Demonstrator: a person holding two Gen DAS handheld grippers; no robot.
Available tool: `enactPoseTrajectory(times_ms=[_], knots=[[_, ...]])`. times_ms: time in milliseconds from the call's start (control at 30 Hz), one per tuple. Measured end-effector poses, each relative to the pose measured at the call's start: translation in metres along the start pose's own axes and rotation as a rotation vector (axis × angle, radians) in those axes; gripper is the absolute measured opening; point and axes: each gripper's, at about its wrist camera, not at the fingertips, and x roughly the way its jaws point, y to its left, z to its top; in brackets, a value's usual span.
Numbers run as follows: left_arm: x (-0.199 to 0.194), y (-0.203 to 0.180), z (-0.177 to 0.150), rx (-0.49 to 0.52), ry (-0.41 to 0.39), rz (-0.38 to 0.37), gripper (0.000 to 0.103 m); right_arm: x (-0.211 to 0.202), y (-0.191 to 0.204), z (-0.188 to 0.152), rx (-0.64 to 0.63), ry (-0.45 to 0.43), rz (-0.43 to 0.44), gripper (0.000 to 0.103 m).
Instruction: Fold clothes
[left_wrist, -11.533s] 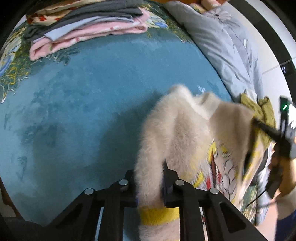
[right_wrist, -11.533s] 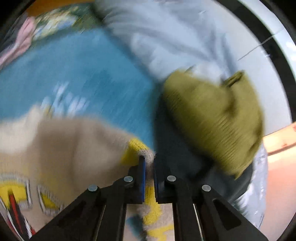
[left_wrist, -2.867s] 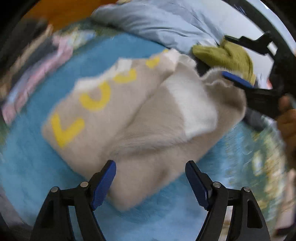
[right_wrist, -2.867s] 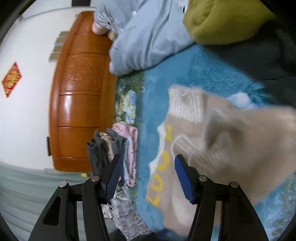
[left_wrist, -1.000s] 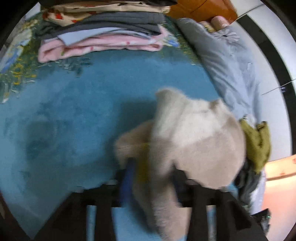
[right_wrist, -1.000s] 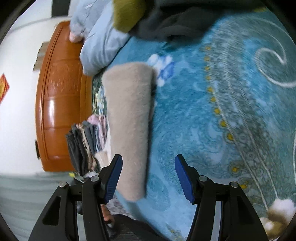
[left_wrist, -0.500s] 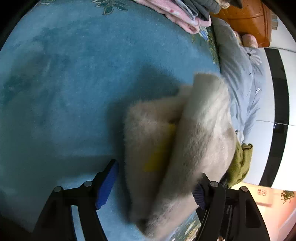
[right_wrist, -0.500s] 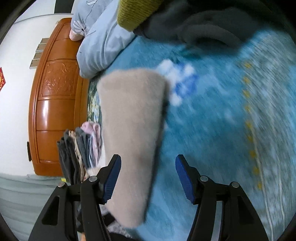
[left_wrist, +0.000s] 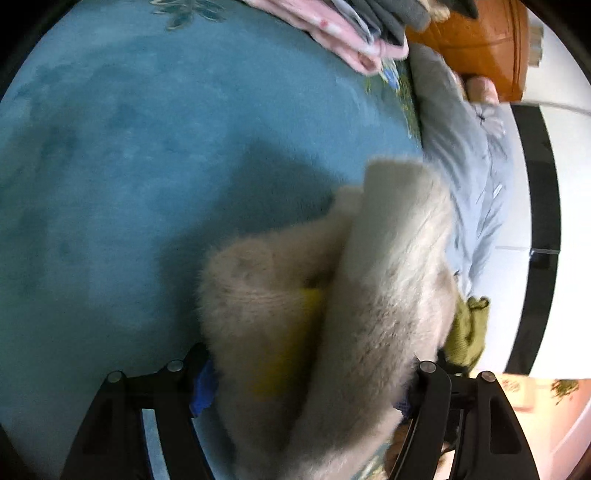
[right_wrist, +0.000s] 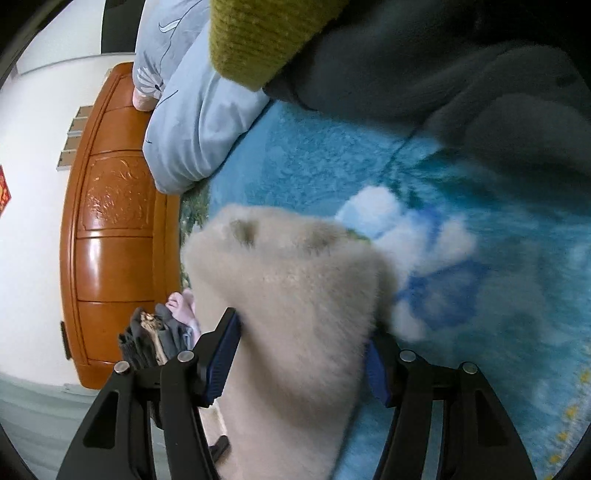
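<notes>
A folded fluffy beige sweater (left_wrist: 332, 302) with a yellow patch fills the gap of my left gripper (left_wrist: 299, 387). Its jaws stand wide apart around the thick bundle, above the teal blanket (left_wrist: 110, 166). In the right wrist view the same sweater (right_wrist: 295, 314) sits between the wide blue pads (right_wrist: 225, 354) of my right gripper (right_wrist: 301, 360). Whether the pads press the sweater is hidden by the fluff.
A stack of folded clothes (left_wrist: 362, 33) lies at the far edge of the blanket, also seen in the right wrist view (right_wrist: 159, 336). A light blue quilt (right_wrist: 184, 110), an olive knit (right_wrist: 266, 33) and dark garments (right_wrist: 461, 74) lie nearby. A wooden headboard (right_wrist: 110, 229) stands behind.
The sweater went from spread and held by its edges to a folded bundle. In the last second my right gripper closed in until the bundle sits between its jaws.
</notes>
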Motion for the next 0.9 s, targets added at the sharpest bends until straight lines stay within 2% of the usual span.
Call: enactPoseTrajectory(times_ms=[200,400,433,533,567,633,733,800,900], knots=[[-0.001,0.005,0.011,-0.063,-0.019,-0.052,0.079,0.013,0.011,0.004,-0.030,0.009,-0.007,0.065],[0.002,-0.004,0.019,0.004,-0.009,-0.028,0.079,0.019,0.017,0.008,-0.062,0.025,-0.023,0.065],[0.001,-0.002,0.020,-0.005,-0.013,-0.036,0.077,0.019,0.018,0.008,-0.065,0.025,-0.027,0.065],[-0.002,0.000,0.025,-0.006,-0.035,-0.020,0.061,0.018,0.024,0.005,-0.077,0.022,-0.058,0.065],[-0.003,-0.001,0.027,0.005,-0.041,-0.014,0.055,0.017,0.028,0.004,-0.085,0.021,-0.071,0.063],[-0.004,-0.004,0.028,0.029,-0.047,-0.001,0.050,0.016,0.035,0.002,-0.100,0.019,-0.098,0.059],[-0.009,-0.005,0.028,0.052,-0.061,0.002,0.042,0.013,0.047,-0.001,-0.127,0.018,-0.130,0.042],[-0.015,-0.008,0.030,0.060,-0.077,-0.007,0.040,0.009,0.058,-0.004,-0.152,0.021,-0.139,0.034],[-0.027,-0.011,0.032,0.074,-0.111,-0.021,0.038,0.005,0.074,-0.007,-0.182,0.032,-0.123,0.030]])
